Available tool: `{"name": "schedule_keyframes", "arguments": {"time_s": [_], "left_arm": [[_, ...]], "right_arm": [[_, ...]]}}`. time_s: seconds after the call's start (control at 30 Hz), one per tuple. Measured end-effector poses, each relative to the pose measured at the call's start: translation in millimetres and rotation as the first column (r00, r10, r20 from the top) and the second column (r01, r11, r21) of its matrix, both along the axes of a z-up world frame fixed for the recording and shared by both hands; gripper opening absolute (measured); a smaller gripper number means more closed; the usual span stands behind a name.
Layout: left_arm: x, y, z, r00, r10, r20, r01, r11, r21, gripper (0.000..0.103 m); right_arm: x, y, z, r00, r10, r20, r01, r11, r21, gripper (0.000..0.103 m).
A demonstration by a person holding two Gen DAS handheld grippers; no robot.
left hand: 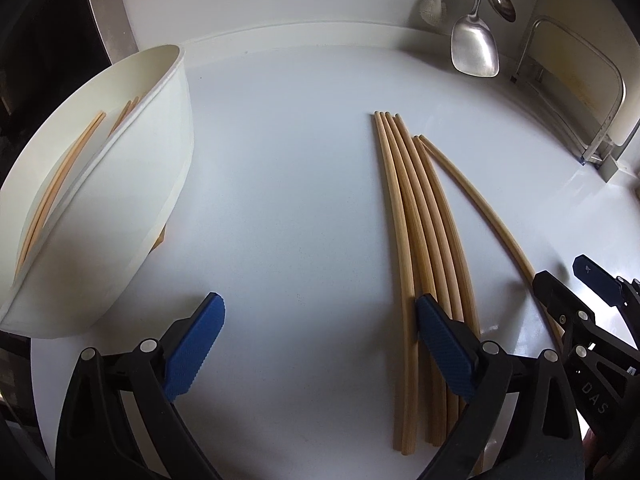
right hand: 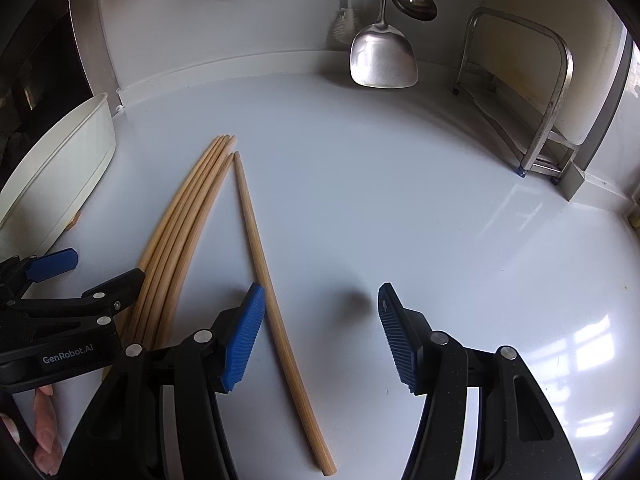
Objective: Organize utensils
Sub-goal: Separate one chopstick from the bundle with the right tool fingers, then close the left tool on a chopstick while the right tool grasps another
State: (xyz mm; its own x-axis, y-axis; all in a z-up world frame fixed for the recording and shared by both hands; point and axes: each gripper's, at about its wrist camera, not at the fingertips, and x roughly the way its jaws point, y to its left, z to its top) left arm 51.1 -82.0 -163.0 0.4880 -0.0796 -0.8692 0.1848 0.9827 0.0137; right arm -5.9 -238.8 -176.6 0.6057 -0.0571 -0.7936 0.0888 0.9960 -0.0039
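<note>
Both claws, left and right, hang spread and empty over loose chopsticks on the tabletop. Next: pinch one, carry it left to the white holder.
</note>
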Motion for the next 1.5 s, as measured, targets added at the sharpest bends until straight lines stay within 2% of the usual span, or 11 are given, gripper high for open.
{"name": "schedule_keyframes", "arguments": {"time_s": [0.33,0.43,0.63,0.7,0.77,0.8,0.87,0.93,1.13,1.3,1.5], "left_arm": [[11.3,2.4,-0.5,0.999,0.033,-0.014,-0.034,0.999,-0.017,0.094],[11.5,1.2,2.0,1.000,0.026,-0.004,-0.026,0.999,-0.019,0.085],[11.2,-8.9,8.5,1.000,-0.012,0.013,0.012,1.000,-0.028,0.040],[10.6,-12.3,9.5,1.000,-0.024,0.012,0.025,0.999,-0.034,0.017],[9.8,-13.8,9.7,0.999,-0.032,0.008,0.032,0.999,-0.044,0.009],[9.2,-14.0,9.9,0.999,-0.033,0.008,0.034,0.998,-0.046,0.008],[8.3,-14.1,10.1,0.999,-0.040,0.003,0.040,0.998,-0.055,0.008],[7.2,-12.9,10.7,0.999,-0.044,-0.016,0.042,0.996,-0.077,0.007],[1.3,-8.4,20.6,0.997,-0.054,-0.062,0.046,0.990,-0.131,0.007],[-8.3,-5.6,47.3,0.997,-0.056,-0.049,0.049,0.989,-0.139,0.007],[-18.7,8.4,91.5,0.999,-0.034,-0.010,0.033,0.990,-0.140,0.007]], "right_arm": [[7.5,7.8,-5.0,0.998,0.059,-0.017,-0.059,0.998,0.000,0.056],[7.1,9.8,-5.0,0.996,0.086,-0.021,-0.086,0.996,-0.001,0.056],[4.2,13.2,-4.2,0.994,0.104,-0.019,-0.104,0.995,-0.005,0.045],[3.2,19.1,-3.7,0.993,0.114,-0.019,-0.114,0.993,-0.011,0.034],[3.1,23.3,-3.2,0.991,0.132,-0.021,-0.133,0.991,-0.019,0.024],[3.0,25.4,-2.9,0.990,0.141,-0.022,-0.141,0.990,-0.024,0.013],[2.8,29.0,-2.6,0.988,0.151,-0.029,-0.153,0.987,-0.043,0.007],[3.1,29.3,-2.3,0.988,0.153,-0.033,-0.155,0.987,-0.035,0.007],[-0.7,12.5,2.2,0.993,0.109,-0.055,-0.102,0.988,0.114,0.006],[-10.3,1.8,19.9,0.995,0.090,-0.044,-0.082,0.983,0.164,0.006],[-15.3,2.0,62.0,0.995,0.102,0.010,-0.102,0.980,0.173,0.006]]}}
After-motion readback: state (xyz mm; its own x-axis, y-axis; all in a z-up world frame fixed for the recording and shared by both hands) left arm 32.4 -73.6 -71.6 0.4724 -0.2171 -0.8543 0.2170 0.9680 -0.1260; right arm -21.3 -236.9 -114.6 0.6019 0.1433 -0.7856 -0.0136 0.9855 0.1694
